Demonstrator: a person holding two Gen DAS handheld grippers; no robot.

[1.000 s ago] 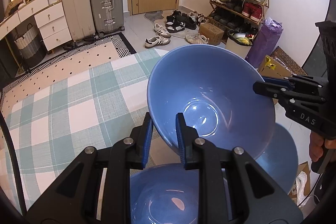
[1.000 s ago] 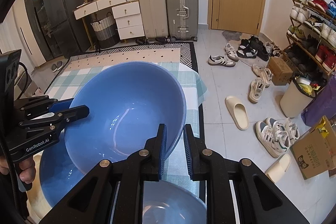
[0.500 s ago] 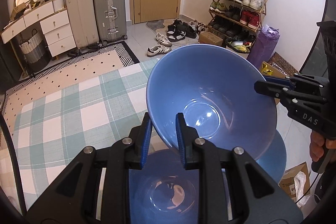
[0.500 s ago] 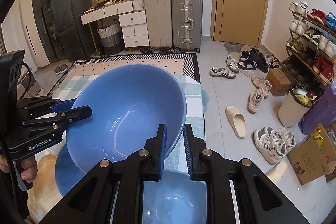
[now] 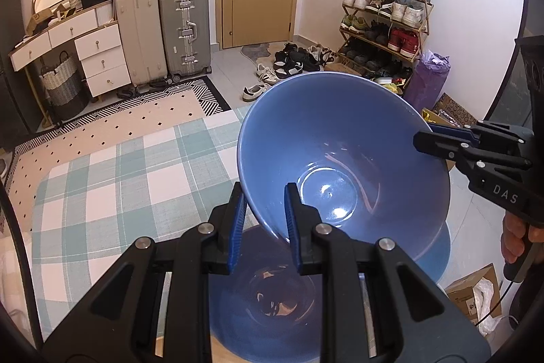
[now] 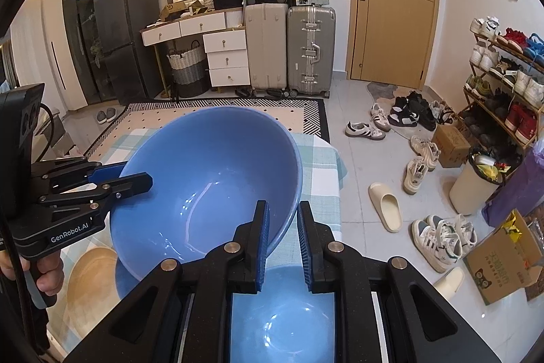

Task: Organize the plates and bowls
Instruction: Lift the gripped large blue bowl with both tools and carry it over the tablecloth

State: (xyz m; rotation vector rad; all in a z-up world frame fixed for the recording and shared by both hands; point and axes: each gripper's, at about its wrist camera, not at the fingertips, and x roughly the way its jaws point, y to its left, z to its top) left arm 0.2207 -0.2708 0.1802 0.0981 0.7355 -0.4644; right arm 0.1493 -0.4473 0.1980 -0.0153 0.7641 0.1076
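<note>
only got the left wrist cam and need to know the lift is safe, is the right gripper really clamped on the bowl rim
Observer: Yes. In the right wrist view the right gripper is shut on the blue bowl's rim, one finger inside and one outside.
Operator: how close is the table edge on that side
Observer: Close. The checked cloth ends just past the bowl, and beyond it there is bare floor with a beige slipper.
Operator: anything on the table i can't see
Observer: A round tan disc lies beside the blue plate, below the left gripper.
</note>
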